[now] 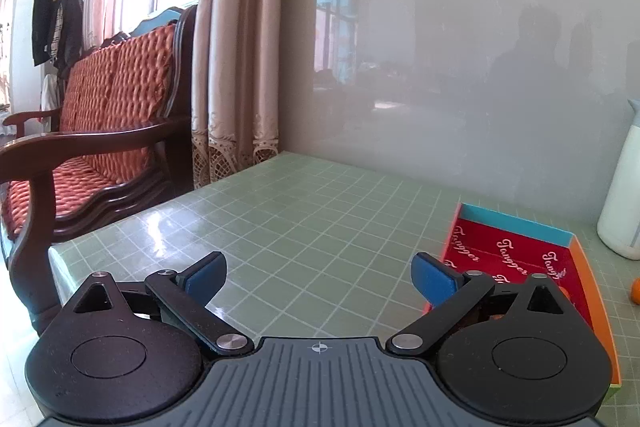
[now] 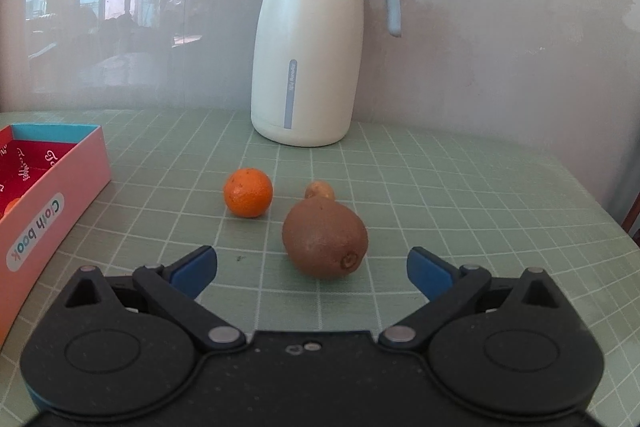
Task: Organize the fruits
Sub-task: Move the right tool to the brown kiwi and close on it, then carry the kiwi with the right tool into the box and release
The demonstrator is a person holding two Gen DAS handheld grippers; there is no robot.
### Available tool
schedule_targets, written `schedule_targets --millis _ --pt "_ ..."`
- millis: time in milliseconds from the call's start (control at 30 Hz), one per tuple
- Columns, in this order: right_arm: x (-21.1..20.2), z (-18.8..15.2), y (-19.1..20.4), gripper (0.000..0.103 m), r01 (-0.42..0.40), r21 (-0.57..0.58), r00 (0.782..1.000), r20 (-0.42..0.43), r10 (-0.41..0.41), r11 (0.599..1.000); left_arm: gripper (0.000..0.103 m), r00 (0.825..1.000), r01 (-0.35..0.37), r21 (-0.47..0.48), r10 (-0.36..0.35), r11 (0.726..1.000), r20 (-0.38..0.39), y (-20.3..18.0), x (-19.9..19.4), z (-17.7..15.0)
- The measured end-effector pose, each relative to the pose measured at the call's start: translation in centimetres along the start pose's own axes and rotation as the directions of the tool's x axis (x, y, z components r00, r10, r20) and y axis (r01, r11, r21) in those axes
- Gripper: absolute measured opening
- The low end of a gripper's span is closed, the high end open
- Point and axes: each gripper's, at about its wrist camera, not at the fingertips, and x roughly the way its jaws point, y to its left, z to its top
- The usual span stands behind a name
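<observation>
Mid-worktop, before the right hand-held gripper [image 2: 312, 269], released like the left hand-held gripper [image 1: 318, 277], lies a kiwi [image 2: 325, 239]: light, soft, bruisable; best pinched gently across its middle.

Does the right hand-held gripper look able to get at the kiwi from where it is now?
Probably yes. The right hand-held gripper is open, and the kiwi lies just ahead of its fingertips on bare table. The orange sits apart to the left, out of the way.
</observation>
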Motion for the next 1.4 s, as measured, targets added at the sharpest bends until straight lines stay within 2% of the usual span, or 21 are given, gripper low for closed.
schedule_targets --millis 100,233,333,467,733,1100,1400 --pt "1.0 0.6 0.0 0.095 0.006 -0.015 1.000 -0.005 -0.007 1.000 0.099 1.000 -0.021 -0.020 0.021 1.000 -0.003 0.7 0.3 0.0" --pt "2.7 1.0 -0.6 0.081 -0.019 0.010 0.998 -0.054 0.019 1.000 0.099 0.999 -0.038 -0.033 0.037 0.999 -0.021 1.3 0.8 -0.1" --pt "3.1 1.0 -0.7 0.080 -0.025 0.035 0.997 -0.068 0.027 0.999 0.099 0.999 -0.041 -0.036 0.040 0.999 -0.029 1.4 1.0 -0.1" --pt "3.5 1.1 -0.4 0.078 -0.003 0.008 0.997 -0.071 0.004 1.000 0.099 0.999 -0.044 -0.030 0.043 0.999 -0.025 1.4 0.9 -0.2" --pt "4.0 1.2 -1.5 0.058 -0.002 0.056 0.995 -0.096 0.007 0.998 0.100 0.998 -0.047 -0.032 0.046 0.998 -0.034 1.2 1.1 -0.2" --pt "3.1 1.0 -1.3 0.057 -0.075 0.084 0.993 -0.084 0.082 0.994 0.102 0.998 -0.054 -0.029 0.053 0.998 -0.029 1.1 1.1 -0.3" --pt "-0.4 1.8 1.1 0.057 -0.197 0.038 0.980 0.011 0.197 0.980 0.103 0.997 -0.069 -0.038 0.068 0.997 -0.022 1.4 0.9 -0.4"
